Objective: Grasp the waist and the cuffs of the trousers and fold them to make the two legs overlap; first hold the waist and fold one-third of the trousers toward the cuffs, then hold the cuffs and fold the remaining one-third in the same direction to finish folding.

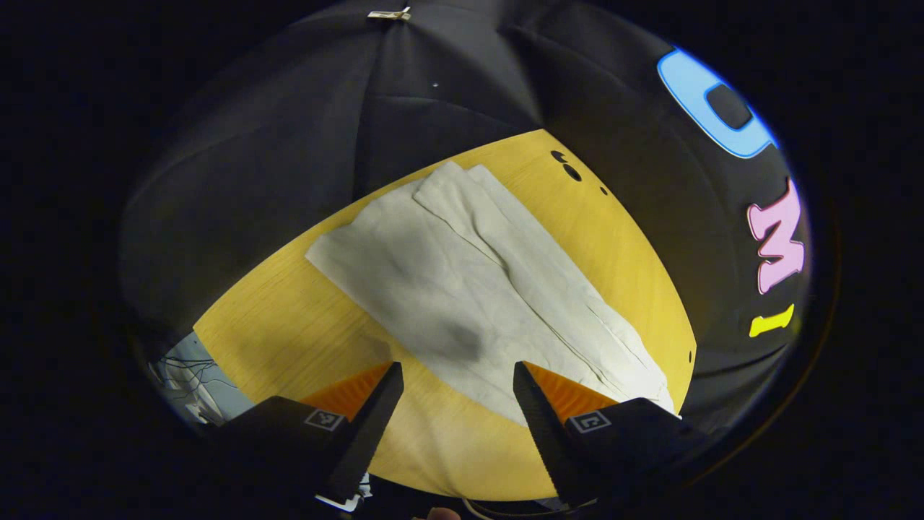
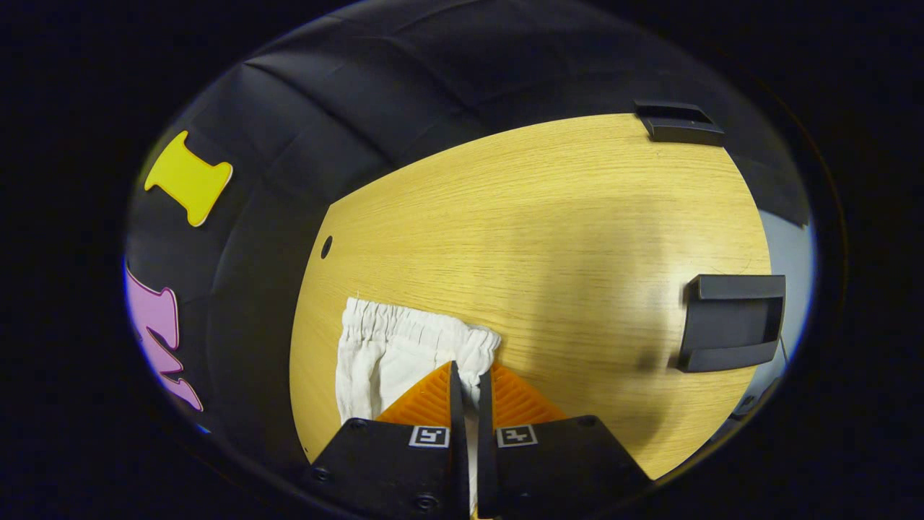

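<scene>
Pale cream trousers (image 1: 462,274) lie flat on the yellow wooden table (image 1: 289,325), legs side by side and running away toward the far edge. My left gripper (image 1: 456,368) hovers open over the near edge of the cloth, one finger on each side of it and nothing between them. In the right gripper view the gathered elastic waist (image 2: 404,339) rests on the table (image 2: 541,238). My right gripper (image 2: 468,372) is shut on the waistband's right corner, and a strip of cloth shows between its fingers.
Two black brackets sit on the table in the right gripper view, one at the right edge (image 2: 733,321) and one at the far corner (image 2: 678,121). Small dark holes (image 1: 570,172) mark the tabletop near the far edge. Black cloth walls close in around the table.
</scene>
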